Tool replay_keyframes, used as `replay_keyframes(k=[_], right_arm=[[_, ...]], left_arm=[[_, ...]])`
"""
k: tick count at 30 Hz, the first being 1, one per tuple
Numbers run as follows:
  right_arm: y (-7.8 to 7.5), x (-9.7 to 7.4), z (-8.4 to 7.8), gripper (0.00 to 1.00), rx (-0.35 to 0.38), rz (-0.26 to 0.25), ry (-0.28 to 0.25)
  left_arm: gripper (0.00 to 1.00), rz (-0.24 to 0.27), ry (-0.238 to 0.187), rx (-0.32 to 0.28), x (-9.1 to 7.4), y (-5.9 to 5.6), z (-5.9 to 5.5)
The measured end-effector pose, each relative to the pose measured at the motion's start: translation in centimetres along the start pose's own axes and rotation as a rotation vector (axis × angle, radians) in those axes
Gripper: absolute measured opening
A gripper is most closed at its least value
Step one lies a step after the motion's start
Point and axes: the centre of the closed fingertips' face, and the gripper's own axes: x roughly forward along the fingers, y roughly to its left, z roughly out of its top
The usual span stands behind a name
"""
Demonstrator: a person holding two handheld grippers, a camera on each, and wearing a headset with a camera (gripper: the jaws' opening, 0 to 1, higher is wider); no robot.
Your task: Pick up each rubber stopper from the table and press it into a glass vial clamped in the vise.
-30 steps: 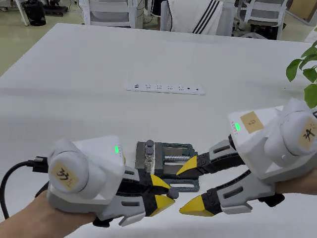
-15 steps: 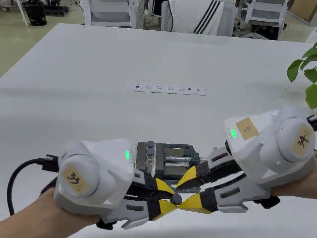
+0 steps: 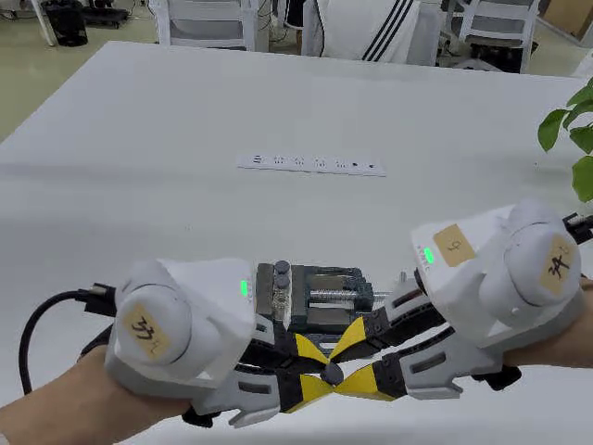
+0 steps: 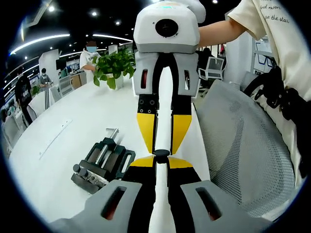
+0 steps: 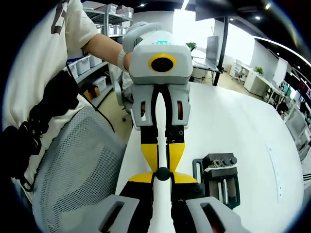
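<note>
Where the two sets of tongs meet tip to tip, near the front edge of the white surface (image 3: 139,130), one dark rubber stopper (image 3: 332,374) is gripped between them. On one side the left tongs (image 3: 319,373) are clenched on it, their yellow tips converging on the stopper. From the opposite side the right tongs (image 3: 346,372) are clenched on the same stopper, jaws drawn in to a narrow V. Both gripper views confirm this: each shows its own yellow tips at the stopper, with the other gripper's tips meeting them head-on.

Just beyond the meeting point, the vise (image 3: 324,298) rests flat on the surface, its screw running toward the right in the head view. At the left end of the vise a glass vial (image 3: 281,303) stands upright in the jaws, capped with a dark plug. How many vials are clamped there cannot be told.

Further back, a white power strip (image 3: 309,163) lies flat, well apart from the vise. Green leaves of a plant (image 3: 576,125) enter at the right edge. A black cable (image 3: 35,324) loops from the rear of the left gripper. Beneath the grippers, off the surface edge, a grey mesh chair (image 4: 243,145) shows.
</note>
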Motion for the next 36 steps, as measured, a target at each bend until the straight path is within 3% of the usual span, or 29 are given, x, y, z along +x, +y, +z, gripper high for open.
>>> replay_keyframes(k=[8,13,19,36], right_arm=[[0.07,0.28,-0.22,0.07,-0.052,-0.002,0.035],[0.10,0.36,-0.32,0.07,-0.041,0.013,0.050],[0.16,0.35,-0.31,0.06,-0.015,0.037,0.058],[0.06,0.67,-0.29,0.06,-0.038,0.047,0.078]], left_arm=[[0.04,-0.006,0.018,-0.008,0.15,-0.02,-0.32],[0.04,-0.013,0.031,0.004,0.26,-0.27,-0.43],[0.04,-0.019,0.031,0.017,0.26,-0.44,-0.46],[0.05,0.006,0.010,-0.029,0.22,-0.18,-0.77]])
